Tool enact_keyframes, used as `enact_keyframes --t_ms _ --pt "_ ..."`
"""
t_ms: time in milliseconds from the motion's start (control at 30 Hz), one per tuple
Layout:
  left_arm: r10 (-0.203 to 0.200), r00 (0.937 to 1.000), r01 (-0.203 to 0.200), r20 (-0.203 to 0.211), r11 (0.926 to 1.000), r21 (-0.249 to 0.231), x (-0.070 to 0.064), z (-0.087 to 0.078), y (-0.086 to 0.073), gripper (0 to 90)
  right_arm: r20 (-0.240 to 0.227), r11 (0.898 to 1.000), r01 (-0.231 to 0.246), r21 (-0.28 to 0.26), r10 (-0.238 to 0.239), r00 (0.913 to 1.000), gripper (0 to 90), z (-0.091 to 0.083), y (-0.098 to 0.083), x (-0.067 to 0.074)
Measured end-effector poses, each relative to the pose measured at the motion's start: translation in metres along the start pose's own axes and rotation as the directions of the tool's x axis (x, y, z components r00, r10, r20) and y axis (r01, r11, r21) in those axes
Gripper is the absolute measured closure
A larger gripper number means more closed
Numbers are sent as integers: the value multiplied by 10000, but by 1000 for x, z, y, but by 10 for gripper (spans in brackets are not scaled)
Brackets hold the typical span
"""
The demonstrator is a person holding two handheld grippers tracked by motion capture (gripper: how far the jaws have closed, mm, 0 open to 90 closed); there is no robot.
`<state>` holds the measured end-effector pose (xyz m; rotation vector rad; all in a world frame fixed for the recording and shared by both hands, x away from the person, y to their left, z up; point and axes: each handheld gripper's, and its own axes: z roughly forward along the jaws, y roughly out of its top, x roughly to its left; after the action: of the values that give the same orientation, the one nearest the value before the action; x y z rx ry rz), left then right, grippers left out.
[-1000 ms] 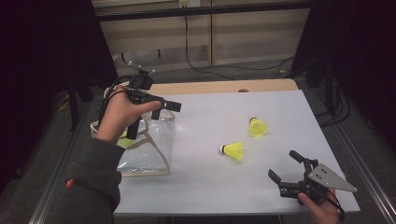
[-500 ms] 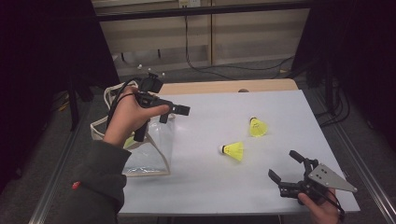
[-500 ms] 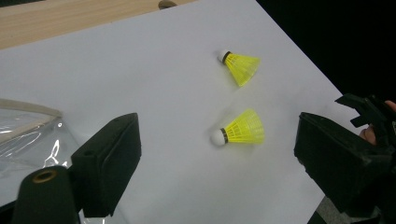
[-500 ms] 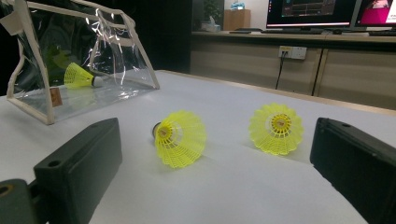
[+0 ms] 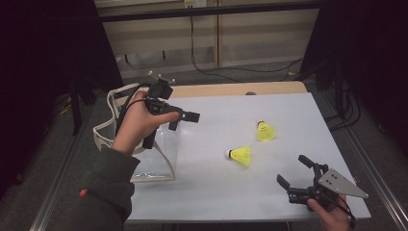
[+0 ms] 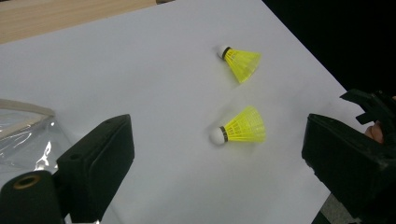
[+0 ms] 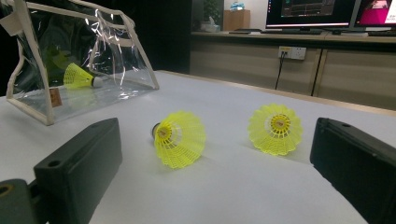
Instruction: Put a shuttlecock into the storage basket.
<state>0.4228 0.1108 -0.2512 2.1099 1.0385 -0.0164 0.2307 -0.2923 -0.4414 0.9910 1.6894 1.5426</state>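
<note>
White counter, carrying one clear bag with cream trim at its left edge and two yellow shuttlecocks lying loose, well apart from the bag: a near shuttlecock and a far shuttlecock. Right claw view adds a third shuttlecock lying inside the bag, which the high view does not resolve. Left claw: held above the bag's right side, pointing toward the loose pair; jaws have just been opening and stand wide, nothing between them. Right claw: at the counter's near right corner, jaws spread wide, gripping nothing, aimed at the two loose shuttlecocks.
</note>
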Motion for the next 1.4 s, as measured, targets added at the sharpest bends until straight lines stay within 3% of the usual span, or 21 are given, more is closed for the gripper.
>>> enact_keyframes --t_ms 433,1400 --pt "47 10000 -48 -71 9998 -206 -2 9 -4 60 2 10000 2 -7 -2 10000 20 0 0 0" --pt "509 9987 -509 51 9987 -36 -9 32 -17 37 17 10000 -22 0 22 10000 19 -1 0 0"
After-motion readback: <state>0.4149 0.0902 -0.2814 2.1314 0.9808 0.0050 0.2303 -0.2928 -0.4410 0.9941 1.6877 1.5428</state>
